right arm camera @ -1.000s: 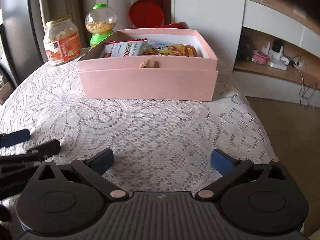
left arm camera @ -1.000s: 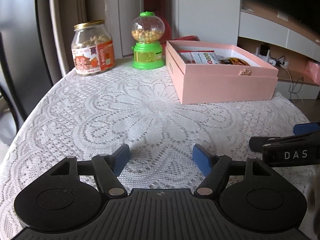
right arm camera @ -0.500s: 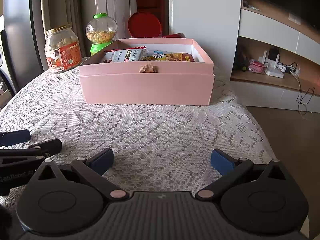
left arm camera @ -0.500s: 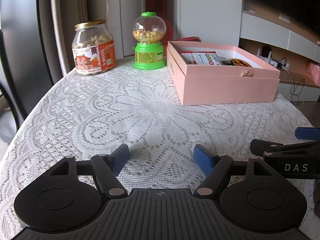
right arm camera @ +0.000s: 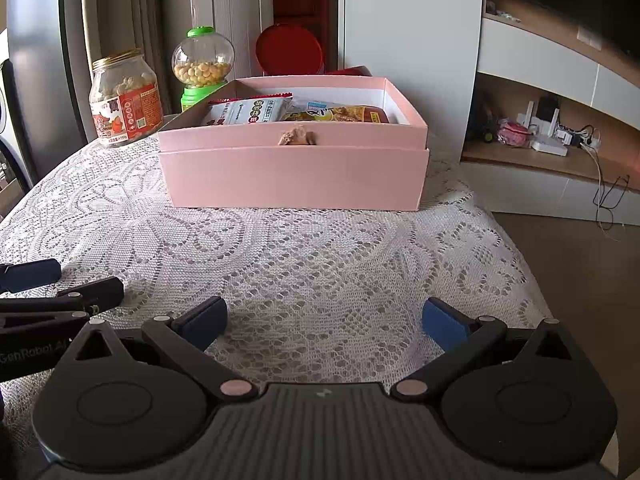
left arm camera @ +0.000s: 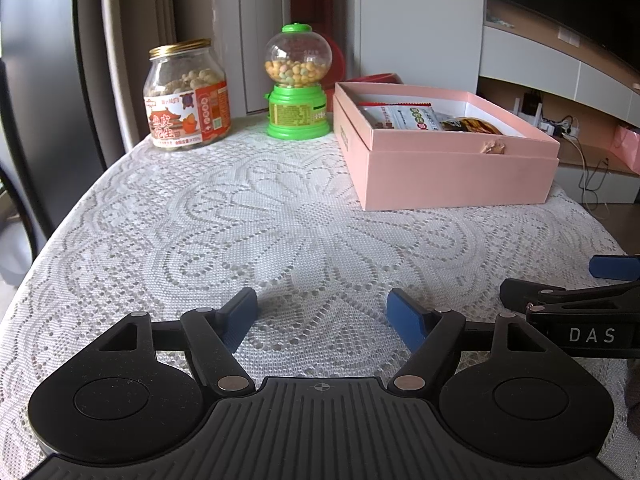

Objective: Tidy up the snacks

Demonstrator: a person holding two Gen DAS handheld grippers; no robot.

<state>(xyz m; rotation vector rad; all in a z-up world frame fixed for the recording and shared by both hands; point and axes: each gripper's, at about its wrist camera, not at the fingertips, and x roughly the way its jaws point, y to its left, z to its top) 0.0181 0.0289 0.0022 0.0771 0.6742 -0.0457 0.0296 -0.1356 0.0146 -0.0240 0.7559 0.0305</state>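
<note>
An open pink box stands on the lace-covered table and holds several snack packets. A glass jar of coated peanuts and a green candy dispenser stand at the far left of the table. My left gripper is open and empty, low over the near table, well short of the box. My right gripper is open and empty too, beside the left one, facing the box front. Each gripper shows at the edge of the other's view.
A red round lid stands behind the box against the wall. A low shelf unit with cables and small devices lies to the right, past the table edge. The white lace cloth covers the round table.
Both grippers have drawn back and risen slightly, so the box looks a little farther off. Both stay open and empty.
</note>
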